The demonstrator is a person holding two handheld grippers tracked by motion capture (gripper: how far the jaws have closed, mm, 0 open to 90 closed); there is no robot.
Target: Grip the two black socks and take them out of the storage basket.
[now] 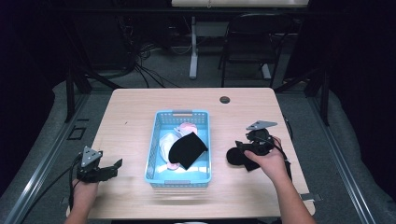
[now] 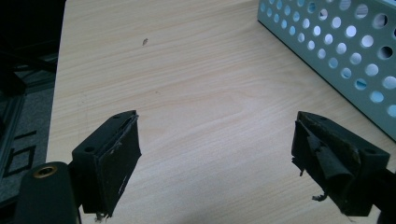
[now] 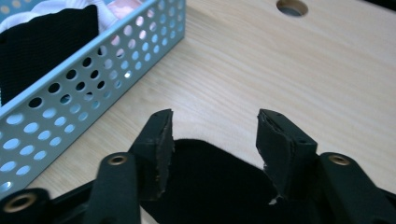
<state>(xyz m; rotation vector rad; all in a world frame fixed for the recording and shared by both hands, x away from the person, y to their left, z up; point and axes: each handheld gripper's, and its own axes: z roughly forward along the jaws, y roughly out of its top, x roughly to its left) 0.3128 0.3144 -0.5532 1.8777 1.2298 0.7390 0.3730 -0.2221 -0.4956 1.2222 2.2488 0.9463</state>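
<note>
right gripper view: right gripper (image 3: 215,140) jaws apart over a black cloth (image 3: 210,182) lying on the surface (image 3: 280,70) beside the blue basket (image 3: 70,93), not clamping it; left gripper (image 2: 215,158) open

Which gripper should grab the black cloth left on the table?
Right. The right gripper sits open directly over the black cloth; the left gripper is across the basket, over bare table.

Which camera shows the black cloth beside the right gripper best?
The right gripper view: the black cloth lies large and close below the open jaws. The high view shows it small, partly covered by the right gripper.
</note>
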